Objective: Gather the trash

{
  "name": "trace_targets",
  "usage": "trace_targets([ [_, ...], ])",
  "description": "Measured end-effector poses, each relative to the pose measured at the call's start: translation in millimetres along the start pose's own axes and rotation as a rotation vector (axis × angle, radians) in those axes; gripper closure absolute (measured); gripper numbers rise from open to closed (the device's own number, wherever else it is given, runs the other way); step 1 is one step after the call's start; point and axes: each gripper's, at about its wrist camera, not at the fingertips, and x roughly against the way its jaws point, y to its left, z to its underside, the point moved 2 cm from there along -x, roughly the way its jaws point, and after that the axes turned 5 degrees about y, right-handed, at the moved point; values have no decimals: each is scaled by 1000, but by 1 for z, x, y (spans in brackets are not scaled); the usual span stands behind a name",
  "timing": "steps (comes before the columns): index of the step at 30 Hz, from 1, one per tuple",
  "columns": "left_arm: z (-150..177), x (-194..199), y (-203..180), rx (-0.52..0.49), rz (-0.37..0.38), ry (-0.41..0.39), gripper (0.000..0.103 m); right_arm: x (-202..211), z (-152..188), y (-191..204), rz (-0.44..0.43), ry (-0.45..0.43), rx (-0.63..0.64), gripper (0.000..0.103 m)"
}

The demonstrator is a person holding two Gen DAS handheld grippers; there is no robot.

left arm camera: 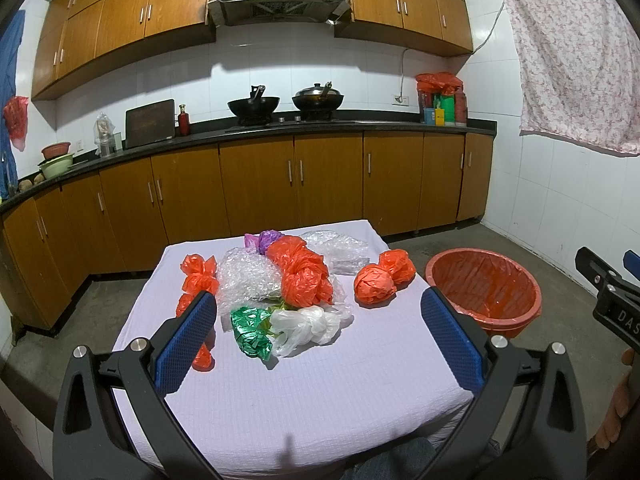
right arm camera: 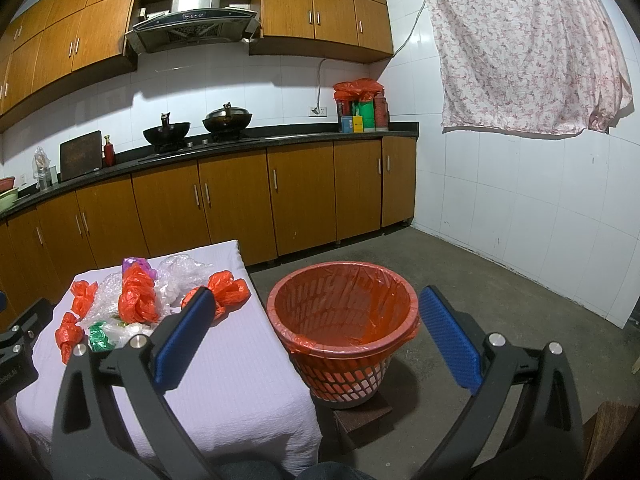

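Note:
Crumpled plastic bags lie on a table with a pale lilac cloth (left arm camera: pixel 304 380): a large orange bag (left arm camera: pixel 302 276), an orange bundle (left arm camera: pixel 382 276) at the right edge, an orange strip (left arm camera: pixel 198 276) at the left, bubble wrap (left arm camera: pixel 248 276), a green bag (left arm camera: pixel 250 330), a white bag (left arm camera: pixel 310 328) and a purple bag (left arm camera: pixel 266 240). My left gripper (left arm camera: pixel 320 320) is open and empty, above the near part of the table. My right gripper (right arm camera: pixel 316 316) is open and empty, above a red basket lined with an orange bag (right arm camera: pixel 344 320) standing right of the table.
The basket (left arm camera: pixel 484 292) stands on a dark block (right arm camera: pixel 360 412) on the concrete floor. Wooden kitchen cabinets (left arm camera: pixel 260 188) with a counter, two woks and a hood run along the back wall. A flowered cloth (right arm camera: pixel 524 48) hangs on the right wall.

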Motion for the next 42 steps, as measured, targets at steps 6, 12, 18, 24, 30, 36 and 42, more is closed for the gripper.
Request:
trace_targets([
  [6,0,0,0,1,0,0,2,0,0,0,0,0,1,4],
  [12,0,0,0,1,0,0,2,0,0,-1,0,0,1,4],
  [18,0,0,0,0,-1,0,2,0,1,-1,1,0,1,4],
  [24,0,0,0,1,0,0,2,0,1,-1,0,0,1,4],
  [30,0,0,0,1,0,1,2,-1,1,-2,1,2,1,4],
  [36,0,0,0,5,-4,2,2,-1,1,-2,4,1,3,4],
  [42,3,-3,-1,0,-28,11,2,-7,3,1,4,11,10,4],
])
